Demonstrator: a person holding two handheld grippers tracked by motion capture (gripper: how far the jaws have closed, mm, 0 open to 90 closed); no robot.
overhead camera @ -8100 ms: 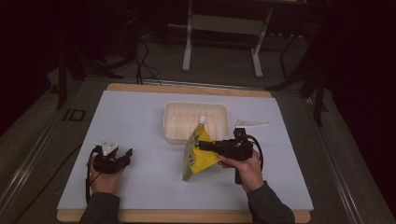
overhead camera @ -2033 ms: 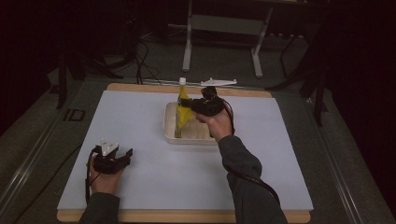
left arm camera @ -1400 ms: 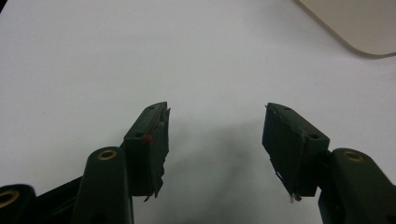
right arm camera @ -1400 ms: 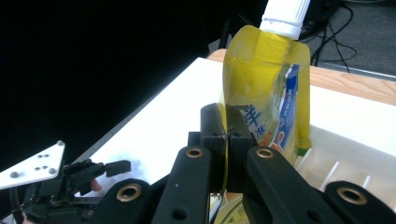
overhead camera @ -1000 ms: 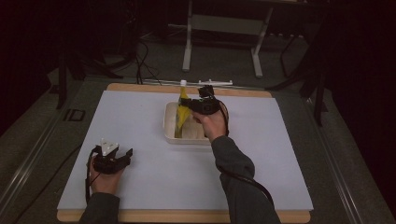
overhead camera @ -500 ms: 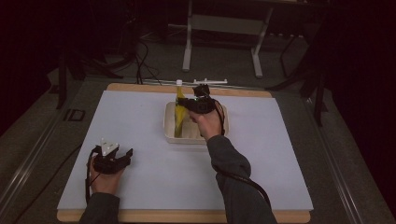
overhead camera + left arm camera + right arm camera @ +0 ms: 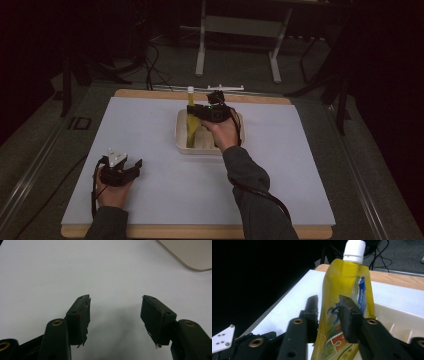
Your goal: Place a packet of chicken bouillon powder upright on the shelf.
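The right gripper (image 7: 200,111) pinches a yellow pouch (image 7: 192,126) with a white cap (image 7: 190,90) — its two jaws press the pouch's sides, as the right gripper view shows (image 7: 328,306). The pouch stands upright inside the cream tray (image 7: 235,148), at the left part of it, its bottom down in the tray. The left gripper (image 7: 131,167) rests on the white table (image 7: 150,130), well apart from the tray and to the near left of it — its jaws are spread with nothing between them (image 7: 115,312).
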